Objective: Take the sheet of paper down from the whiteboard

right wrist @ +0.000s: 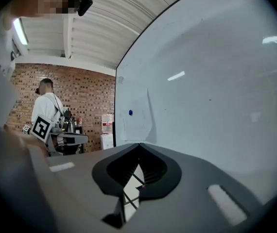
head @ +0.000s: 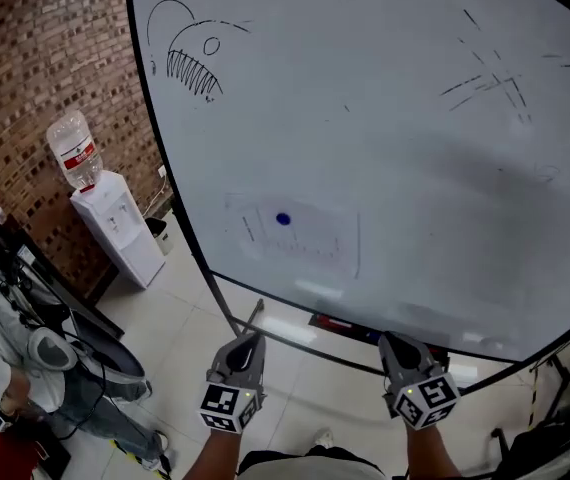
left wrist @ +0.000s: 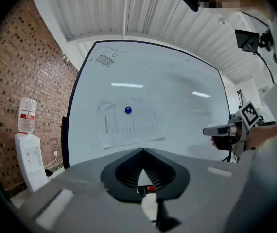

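L gripper (head: 248, 344): jaws are seen shut tip to tip in its own view, nothing btwn them. R gripper (head: 398, 342): same, pads closed together, nothing held. Both are held level and side by side, low in the head view. They are pointed at the whiteboard (head: 415, 148) but are well short of it. This is judged an approach posture, w/ jaws closed presumably because nothing is within reach yet.

The sheet of paper (head: 300, 236) is found on the board's lower-left part, flat against the surface and slightly tilted. It is pinned near its top edge by one blue magnet (head: 283, 219). It lies up and a bit right of the L gripper, which is judged the better placed; the R gripper is offset toward board centre. In the L gripper view the sheet is seen almost straight ahead above the jaw tips. In the R gripper view it is seen obliquely, off to the left.

No tape can be made out, so the sheet is probably kept up by the magnet alone. One gripper will likely be needed on the magnet and one on the paper, else the sheet could slide or drop. Jaws must be opened first.

Elsewhere: a toothy doodle (head: 193, 56) is drawn at the board's top left. A water dispenser (head: 117, 226) is stood against a brick wall (head: 25, 58). Another person (head: 0, 353) is seen at the far left edge.
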Motion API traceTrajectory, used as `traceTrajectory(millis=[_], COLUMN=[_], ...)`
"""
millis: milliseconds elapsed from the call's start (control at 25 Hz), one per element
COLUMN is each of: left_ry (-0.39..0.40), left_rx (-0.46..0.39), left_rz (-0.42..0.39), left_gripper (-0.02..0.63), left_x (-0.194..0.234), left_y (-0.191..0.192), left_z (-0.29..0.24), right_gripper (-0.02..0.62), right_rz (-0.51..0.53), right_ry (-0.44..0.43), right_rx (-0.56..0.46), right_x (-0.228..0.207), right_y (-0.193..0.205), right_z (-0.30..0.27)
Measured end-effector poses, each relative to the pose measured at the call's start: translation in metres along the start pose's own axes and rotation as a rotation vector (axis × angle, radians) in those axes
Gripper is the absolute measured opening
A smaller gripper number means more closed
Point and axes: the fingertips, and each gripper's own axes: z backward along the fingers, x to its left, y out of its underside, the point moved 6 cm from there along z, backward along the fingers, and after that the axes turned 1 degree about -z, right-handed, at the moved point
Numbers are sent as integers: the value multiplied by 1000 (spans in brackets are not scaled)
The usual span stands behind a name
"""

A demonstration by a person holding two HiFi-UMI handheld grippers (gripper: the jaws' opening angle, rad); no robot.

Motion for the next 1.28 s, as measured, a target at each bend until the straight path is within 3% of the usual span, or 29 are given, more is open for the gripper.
traceTrajectory(millis=[240, 480, 640, 720, 920, 1120, 1280], left_ry=[-7, 30, 74, 88, 51, 5, -15], left_rx=[-33, -39, -14, -52, -107, -123, -137], left_rz=[-21, -38, -115, -165, -257, -342, -409], left_gripper=[2, 2, 2, 2, 2, 139, 156], left_x=[8, 32, 45, 49, 61, 63, 62], left_y=[-29, -41, -52, -67, -95, -118, -134], left_z=[-54, -88, -110, -125, -154, -171, -179], right_gripper=[6, 6, 6, 6, 6, 6, 6], right_rz=[11, 23, 9, 19, 53, 55, 51], right_ry=[-34, 60, 118, 131, 117, 119, 117], right_rx=[-52, -88, -96, -97, -100, -93, -87], right_x=[-25, -38, -36, -34, -24, -20, -19], right_y=[-24, -37, -41, -45, -58, -59, -57], right_z=[-40, -56, -64, -70, -89, -93, -97])
